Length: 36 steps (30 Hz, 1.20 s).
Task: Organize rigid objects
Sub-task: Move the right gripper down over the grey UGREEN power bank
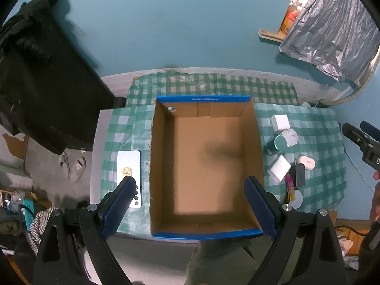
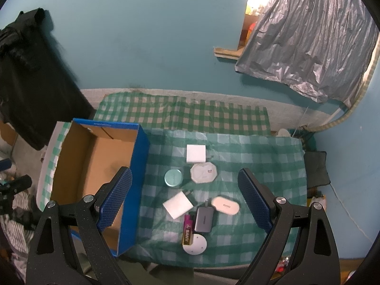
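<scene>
A blue-edged cardboard box (image 1: pixel 163 161) (image 2: pixel 140 166) stands open on the checked cloth, with only a small round thing (image 1: pixel 170 108) in its far left corner. My left gripper (image 1: pixel 190 190) hovers open above the box, holding nothing. Right of the box lie several small items: a white square box (image 2: pixel 196 153), an octagonal white case (image 2: pixel 203 173), a teal-lidded tin (image 2: pixel 173 177), a white adapter (image 2: pixel 178 204), a grey charger (image 2: pixel 203 219), a white oval case (image 2: pixel 225 204), a pink-and-gold lighter (image 2: pixel 187 229) and a white disc (image 2: pixel 194 244). My right gripper (image 2: pixel 184 188) hangs open above them.
A white phone (image 1: pixel 129 178) lies left of the box on the green checked cloth (image 2: pixel 261 166). A black garment (image 1: pixel 42 83) hangs at the left against the teal wall. A silver curtain (image 2: pixel 308 35) hangs at the upper right. Clutter sits on the floor at the left.
</scene>
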Motion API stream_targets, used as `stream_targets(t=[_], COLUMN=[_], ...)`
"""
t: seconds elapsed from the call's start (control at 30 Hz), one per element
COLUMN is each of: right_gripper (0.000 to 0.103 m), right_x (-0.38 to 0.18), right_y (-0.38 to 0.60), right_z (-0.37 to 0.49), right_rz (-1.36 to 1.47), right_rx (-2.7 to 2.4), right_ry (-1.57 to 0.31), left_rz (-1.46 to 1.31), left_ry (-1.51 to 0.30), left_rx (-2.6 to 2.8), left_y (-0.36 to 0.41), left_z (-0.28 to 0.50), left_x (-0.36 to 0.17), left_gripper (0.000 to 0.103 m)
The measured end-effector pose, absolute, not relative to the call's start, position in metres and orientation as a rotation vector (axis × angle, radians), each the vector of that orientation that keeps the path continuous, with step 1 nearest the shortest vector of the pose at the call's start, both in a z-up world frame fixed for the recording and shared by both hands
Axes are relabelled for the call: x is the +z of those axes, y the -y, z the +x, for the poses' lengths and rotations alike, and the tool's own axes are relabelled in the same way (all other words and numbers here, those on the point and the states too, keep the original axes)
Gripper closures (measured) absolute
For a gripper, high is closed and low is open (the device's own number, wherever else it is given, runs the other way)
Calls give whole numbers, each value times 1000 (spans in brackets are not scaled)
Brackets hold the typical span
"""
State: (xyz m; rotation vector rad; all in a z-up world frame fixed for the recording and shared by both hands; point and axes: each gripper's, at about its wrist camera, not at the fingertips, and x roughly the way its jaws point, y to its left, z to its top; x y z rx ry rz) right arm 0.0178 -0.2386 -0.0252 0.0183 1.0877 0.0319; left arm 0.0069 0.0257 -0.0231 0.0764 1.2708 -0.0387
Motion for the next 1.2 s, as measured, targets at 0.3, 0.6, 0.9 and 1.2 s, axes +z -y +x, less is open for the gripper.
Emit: stream_targets(t=[0.3, 0.6, 0.9, 1.2], right_gripper=[12, 14, 14, 14], right_x=[-80, -132, -178, -208], right_y=[273, 314, 321, 313], right_z=[17, 13, 8, 7], right_rz=[71, 102, 111, 56], right_rx=[17, -73, -64, -41], right_ry=[-1221, -1355, -1446, -1493], left_rz=[116, 63, 46, 57], left_ry=[-1378, -1488, -1544, -1567], left_rx=[14, 50, 54, 69], left_y=[-54, -87, -98, -111], left_z=[15, 14, 12, 4], left_x=[-81, -138, -169, -181], left_gripper=[10, 11, 22, 58])
